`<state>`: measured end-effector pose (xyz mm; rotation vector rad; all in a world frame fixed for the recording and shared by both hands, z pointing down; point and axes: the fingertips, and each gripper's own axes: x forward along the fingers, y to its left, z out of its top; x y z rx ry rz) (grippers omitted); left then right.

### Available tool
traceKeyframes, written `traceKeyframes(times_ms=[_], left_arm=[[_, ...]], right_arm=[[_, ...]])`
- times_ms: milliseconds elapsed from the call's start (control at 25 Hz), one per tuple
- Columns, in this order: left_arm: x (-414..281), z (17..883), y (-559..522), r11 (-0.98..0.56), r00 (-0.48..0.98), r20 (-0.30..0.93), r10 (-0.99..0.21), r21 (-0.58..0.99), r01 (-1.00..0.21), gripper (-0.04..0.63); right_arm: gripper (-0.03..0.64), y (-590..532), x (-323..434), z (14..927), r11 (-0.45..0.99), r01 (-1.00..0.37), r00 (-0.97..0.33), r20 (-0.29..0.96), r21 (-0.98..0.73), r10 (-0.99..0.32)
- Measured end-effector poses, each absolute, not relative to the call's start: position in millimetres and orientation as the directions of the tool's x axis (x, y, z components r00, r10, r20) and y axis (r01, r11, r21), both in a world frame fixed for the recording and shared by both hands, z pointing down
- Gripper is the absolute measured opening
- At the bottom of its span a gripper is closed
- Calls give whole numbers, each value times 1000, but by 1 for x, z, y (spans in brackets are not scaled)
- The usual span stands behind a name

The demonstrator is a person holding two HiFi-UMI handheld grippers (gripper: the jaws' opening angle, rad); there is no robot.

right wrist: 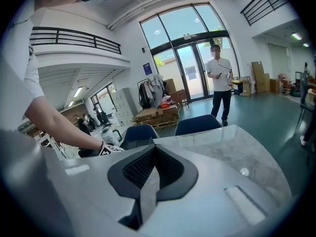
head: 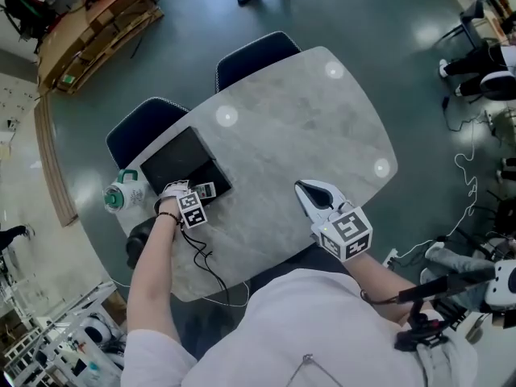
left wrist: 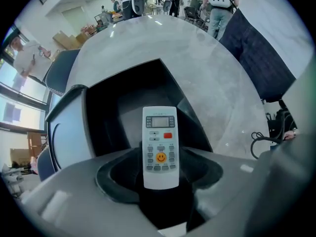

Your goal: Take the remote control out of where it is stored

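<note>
With the left gripper [head: 192, 200] clamped on only the lower end of the remote control [left wrist: 160, 144] at the black box's [head: 173, 161] 4 o'clock corner, and the right gripper [head: 301, 187] closed and empty off at its 3 o'clock, the remote may pivot and slip out.

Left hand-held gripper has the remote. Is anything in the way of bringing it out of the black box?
Nothing visible does. The left hand-held gripper is shut on the remote control. The black box stands open with no lid over it, and the table beside the remote shows nothing on it.
</note>
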<state>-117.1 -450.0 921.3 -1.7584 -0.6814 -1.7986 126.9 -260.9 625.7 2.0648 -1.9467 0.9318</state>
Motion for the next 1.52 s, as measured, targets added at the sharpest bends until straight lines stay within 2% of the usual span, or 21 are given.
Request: traceKeyframes(times_ms=[160, 520, 880, 1040, 1200, 1400, 1520], left_arm=[[-124, 929, -447, -729, -39, 999, 8, 32, 684, 255], [-123, 935, -446, -732, -37, 999, -11, 17, 681, 250], [-111, 909, -448, -841, 97, 995, -6, -58, 539, 241], [-94, 866, -453, -904, 247, 968, -39, -139, 403, 241], [-74, 797, -453, -967, 459, 884, -91, -188, 171, 241], [-65, 681, -442, -976, 705, 675, -216, -140, -165, 239], [-71, 609, -415, -953, 818, 506, -274, -30, -301, 239]], right_arm=[[28, -258, 124, 626, -153, -940, -35, 531, -306, -847], [28, -252, 126, 633, -168, -937, -25, 538, -307, -842], [26, -237, 133, 615, -156, -946, -15, 522, -283, -853], [26, -240, 135, 606, -132, -953, -25, 504, -273, -863], [28, -254, 128, 591, -59, -964, -69, 459, -260, -886], [26, -280, 113, 557, 46, -971, -137, 393, -234, -909], [26, -288, 96, 534, 115, -970, -189, 358, -216, -914]])
